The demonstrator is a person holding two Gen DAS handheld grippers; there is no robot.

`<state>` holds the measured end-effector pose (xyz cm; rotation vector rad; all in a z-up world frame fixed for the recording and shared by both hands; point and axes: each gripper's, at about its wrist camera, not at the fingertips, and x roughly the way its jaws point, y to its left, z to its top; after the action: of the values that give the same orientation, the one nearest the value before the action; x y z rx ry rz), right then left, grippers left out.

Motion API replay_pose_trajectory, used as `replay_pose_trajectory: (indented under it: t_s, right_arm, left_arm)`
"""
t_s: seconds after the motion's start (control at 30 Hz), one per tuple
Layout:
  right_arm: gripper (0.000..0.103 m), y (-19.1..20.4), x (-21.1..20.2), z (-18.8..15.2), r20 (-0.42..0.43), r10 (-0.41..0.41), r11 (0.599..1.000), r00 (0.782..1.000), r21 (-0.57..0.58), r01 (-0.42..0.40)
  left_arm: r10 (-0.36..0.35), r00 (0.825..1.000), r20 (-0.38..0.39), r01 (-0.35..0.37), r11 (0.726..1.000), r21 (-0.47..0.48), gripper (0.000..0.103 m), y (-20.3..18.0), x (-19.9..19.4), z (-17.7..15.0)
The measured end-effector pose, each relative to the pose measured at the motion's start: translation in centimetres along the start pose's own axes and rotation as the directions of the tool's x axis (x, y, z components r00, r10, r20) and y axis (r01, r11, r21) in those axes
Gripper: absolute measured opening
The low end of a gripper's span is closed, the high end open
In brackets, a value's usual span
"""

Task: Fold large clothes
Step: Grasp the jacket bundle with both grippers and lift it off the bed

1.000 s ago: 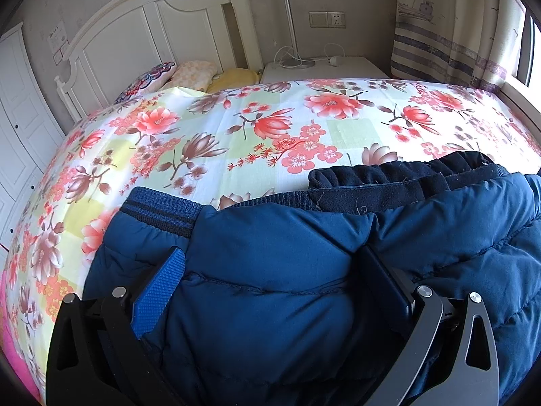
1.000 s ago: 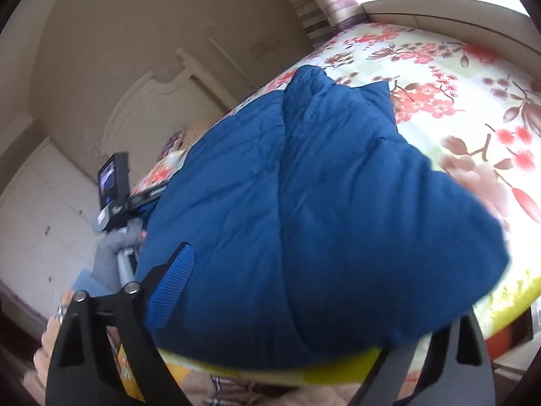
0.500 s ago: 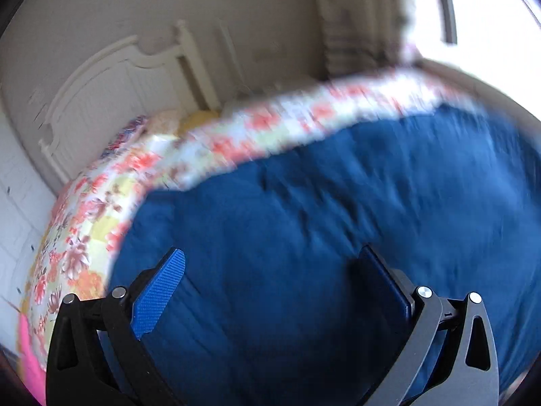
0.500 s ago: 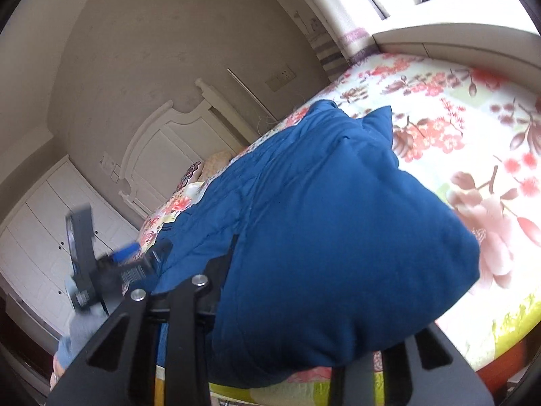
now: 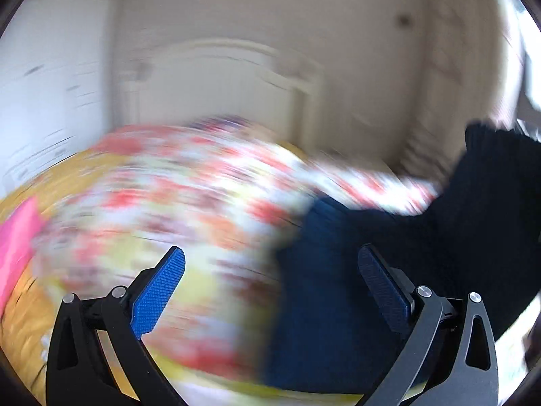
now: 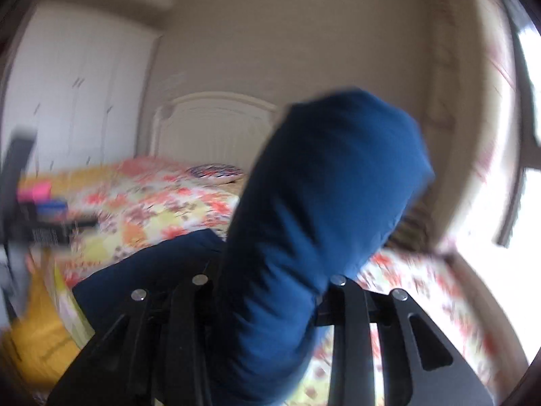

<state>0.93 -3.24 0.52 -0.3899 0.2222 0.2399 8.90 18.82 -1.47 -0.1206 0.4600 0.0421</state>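
Left wrist view: left gripper (image 5: pixel 270 270) gaped wide, held nothing, likely free to help | blue jacket (image 5: pixel 324 287) lay beside it on the flowery bed (image 5: pixel 169 203) | right gripper (image 6: pixel 267 291) squeezed a jacket fold, probably to lift it over.
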Motion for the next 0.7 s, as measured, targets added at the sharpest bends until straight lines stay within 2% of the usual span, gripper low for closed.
replay_pose_trajectory:
  t_s: [0.03,0.1,0.13,0.17,0.2,0.23,0.3,0.33,0.37,0.47,0.5,0.53,0.6,0.67,0.7]
  right_arm:
    - [0.031,2.1,0.9,0.3,-0.014,0.010,0.998,1.000,-0.063,-0.010]
    - [0.031,9.0,4.1,-0.1,-0.101,0.042,0.959,0.994,-0.276,-0.068]
    - [0.031,12.1,5.7,-1.2,-0.152,0.041,0.920,0.987,-0.380,-0.097]
    - [0.035,15.6,7.5,-3.0,-0.221,0.026,0.859,0.975,-0.493,-0.135]
    - [0.037,18.1,8.5,-4.6,-0.210,-0.034,0.798,0.977,-0.594,-0.100]
    - [0.036,19.5,8.8,-5.4,-0.163,-0.087,0.756,0.983,-0.653,-0.042]
    - [0.035,19.1,9.1,-4.7,-0.211,-0.078,0.808,0.974,-0.586,-0.062]
    - [0.036,18.7,9.1,-4.6,-0.220,-0.067,0.818,0.973,-0.571,-0.073]
    - [0.037,18.2,9.0,-4.6,-0.219,-0.061,0.824,0.974,-0.562,-0.075]
    - [0.040,18.1,8.8,-5.3,-0.184,-0.080,0.818,0.980,-0.574,-0.041]
    - [0.040,18.3,8.6,-5.4,-0.173,-0.089,0.813,0.981,-0.581,-0.028]
    - [0.042,18.2,8.6,-5.5,-0.164,-0.092,0.811,0.982,-0.585,-0.022]
    - [0.044,18.7,8.2,-5.3,-0.150,-0.076,0.817,0.986,-0.577,-0.025]
    - [0.054,18.4,7.6,-5.2,-0.130,-0.056,0.821,0.990,-0.571,-0.029]
    - [0.056,18.3,7.1,-5.4,-0.124,-0.046,0.822,0.991,-0.569,-0.033]
  left_arm:
    - [0.032,0.999,0.021,-0.031,0.999,-0.034,0.099,1.9,-0.8,0.6]
    - [0.098,0.994,0.046,-0.095,0.993,-0.070,0.099,5.2,-2.3,1.4]
    - [0.121,0.991,0.050,-0.117,0.990,-0.074,0.099,6.1,-2.9,1.5]
    - [0.138,0.989,0.048,-0.134,0.988,-0.072,0.099,6.9,-3.2,1.5]
    - [0.142,0.989,0.042,-0.139,0.988,-0.066,0.099,7.4,-3.6,1.3]
    - [0.140,0.990,0.033,-0.138,0.989,-0.056,0.099,7.5,-3.6,1.2]
    - [0.118,0.993,0.013,-0.118,0.993,-0.013,0.099,7.1,-3.4,0.7]
    - [0.090,0.996,0.001,-0.090,0.996,0.020,0.099,6.4,-3.0,0.6]
    - [0.066,0.998,-0.007,-0.066,0.997,0.042,0.099,5.6,-2.9,0.5]
    - [-0.065,0.997,-0.041,0.070,0.989,0.129,0.099,2.3,-1.8,2.1]
    - [-0.111,0.992,-0.052,0.118,0.980,0.161,0.099,0.9,-1.2,3.1]
    - [-0.178,0.981,-0.077,0.191,0.959,0.207,0.099,-1.4,-0.3,4.7]
    - [-0.263,0.955,-0.136,0.290,0.923,0.253,0.099,-4.7,1.4,6.7]
    - [-0.297,0.932,-0.208,0.349,0.890,0.294,0.099,-8.9,4.4,8.8]
    - [-0.296,0.927,-0.231,0.359,0.880,0.312,0.099,-10.4,5.5,9.1]
